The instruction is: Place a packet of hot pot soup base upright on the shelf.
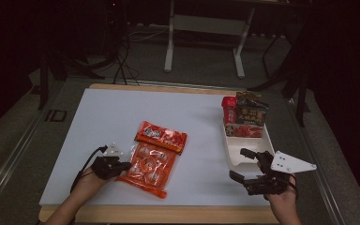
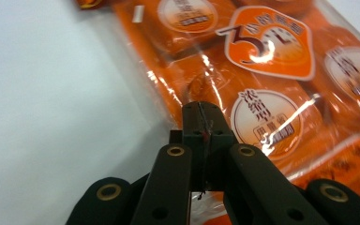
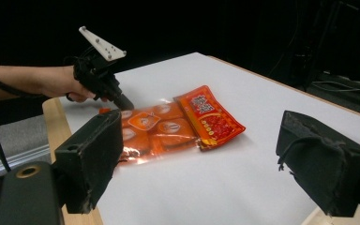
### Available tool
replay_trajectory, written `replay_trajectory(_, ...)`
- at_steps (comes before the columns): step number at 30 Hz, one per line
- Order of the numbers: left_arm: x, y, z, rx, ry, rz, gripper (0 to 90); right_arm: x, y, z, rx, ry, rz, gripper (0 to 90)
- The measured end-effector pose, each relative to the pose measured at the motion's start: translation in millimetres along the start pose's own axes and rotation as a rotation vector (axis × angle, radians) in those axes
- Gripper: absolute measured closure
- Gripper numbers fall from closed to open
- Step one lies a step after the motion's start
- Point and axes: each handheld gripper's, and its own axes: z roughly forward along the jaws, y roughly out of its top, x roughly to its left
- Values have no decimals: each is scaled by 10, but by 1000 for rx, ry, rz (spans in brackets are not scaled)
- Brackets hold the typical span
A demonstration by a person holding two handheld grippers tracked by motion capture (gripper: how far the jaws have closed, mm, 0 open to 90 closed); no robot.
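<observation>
While left claw (image 1: 124, 166) pinches orange packet (image 1: 147, 168), right claw (image 1: 246, 164) gaping

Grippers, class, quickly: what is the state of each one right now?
Left gripper: jaws shut on the edge of the clear plastic bag of orange sachets.
Right gripper: jaws open, holding nothing.

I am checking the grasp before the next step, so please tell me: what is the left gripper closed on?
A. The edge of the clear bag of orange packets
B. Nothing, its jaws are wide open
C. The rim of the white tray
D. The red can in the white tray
A: in the left gripper view the left gripper has its jaws shut together on the edge of the clear bag of orange packets.
</observation>
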Motion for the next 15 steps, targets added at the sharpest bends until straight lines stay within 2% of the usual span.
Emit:
replay_trajectory(11,-240,68,118,-7,-106,11,900,1,4,-8,-4,3,-1,148)
replay_trajectory(13,-244,82,121,-9,-107,19,900,2,4,-6,-3,2,-2,147)
replay_trajectory(15,-219,96,111,-33,-78,6,900,1,4,-7,-3,3,-2,148)
